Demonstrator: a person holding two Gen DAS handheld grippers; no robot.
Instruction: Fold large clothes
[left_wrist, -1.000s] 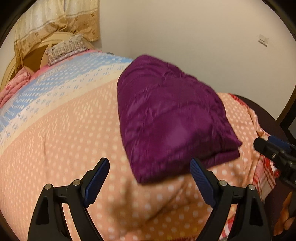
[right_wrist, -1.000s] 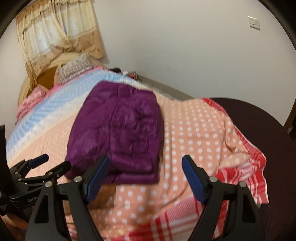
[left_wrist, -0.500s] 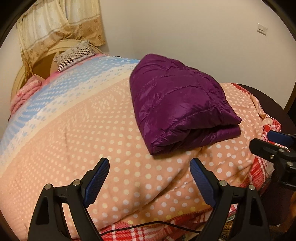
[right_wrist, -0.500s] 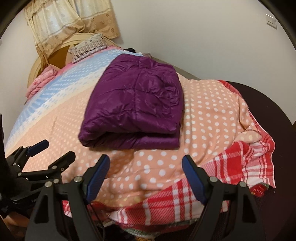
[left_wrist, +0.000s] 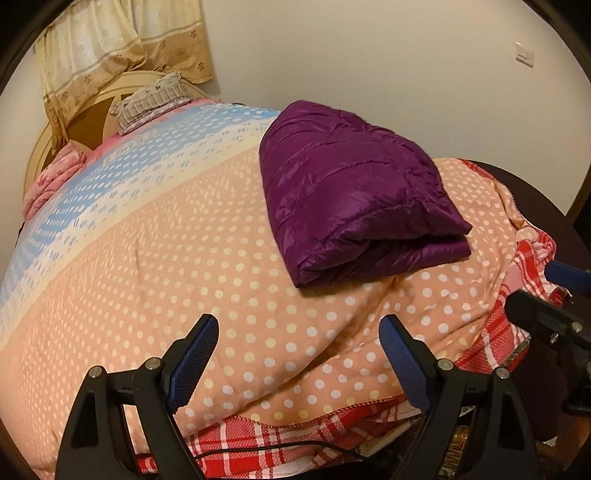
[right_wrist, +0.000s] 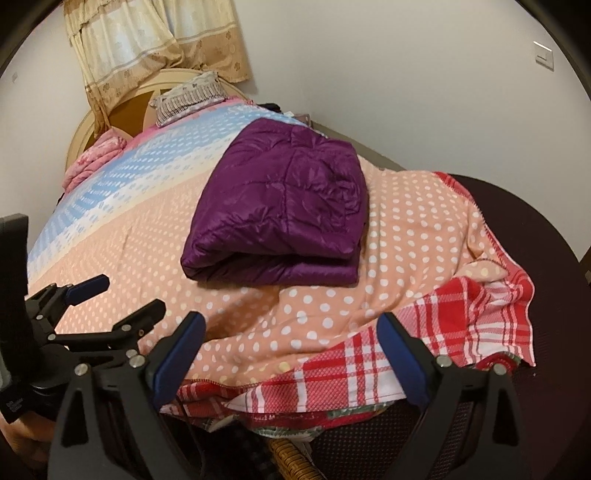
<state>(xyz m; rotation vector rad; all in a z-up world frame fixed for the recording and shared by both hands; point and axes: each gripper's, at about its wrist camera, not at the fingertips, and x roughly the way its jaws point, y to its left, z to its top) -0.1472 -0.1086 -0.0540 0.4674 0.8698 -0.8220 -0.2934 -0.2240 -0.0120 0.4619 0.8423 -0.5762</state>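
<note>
A purple quilted down jacket (left_wrist: 354, 192) (right_wrist: 284, 206) lies folded into a thick rectangle on the dotted peach bedspread (left_wrist: 184, 273) (right_wrist: 406, 229), its folded edge facing me. My left gripper (left_wrist: 299, 354) hangs open over the bed's near edge, well short of the jacket, nothing between its blue pads. My right gripper (right_wrist: 291, 350) stands to the right of it, its jaws opening wide, with nothing between them. The right gripper's fingers (left_wrist: 546, 314) show at the right rim of the left wrist view; the left gripper's fingers (right_wrist: 92, 306) show at lower left of the right wrist view.
A red plaid blanket (right_wrist: 443, 325) hangs over the bed's near corner. Pillows (left_wrist: 147, 103) and a rounded headboard (left_wrist: 44, 147) stand at the far end below a curtain (left_wrist: 122, 44). White wall runs behind the bed. Dark floor (right_wrist: 535, 229) lies to the right.
Both grippers have drawn back from the jacket toward the bed's near edge, so the jacket looks smaller and the plaid blanket edge shows. The right jaws have spread a little wider.
</note>
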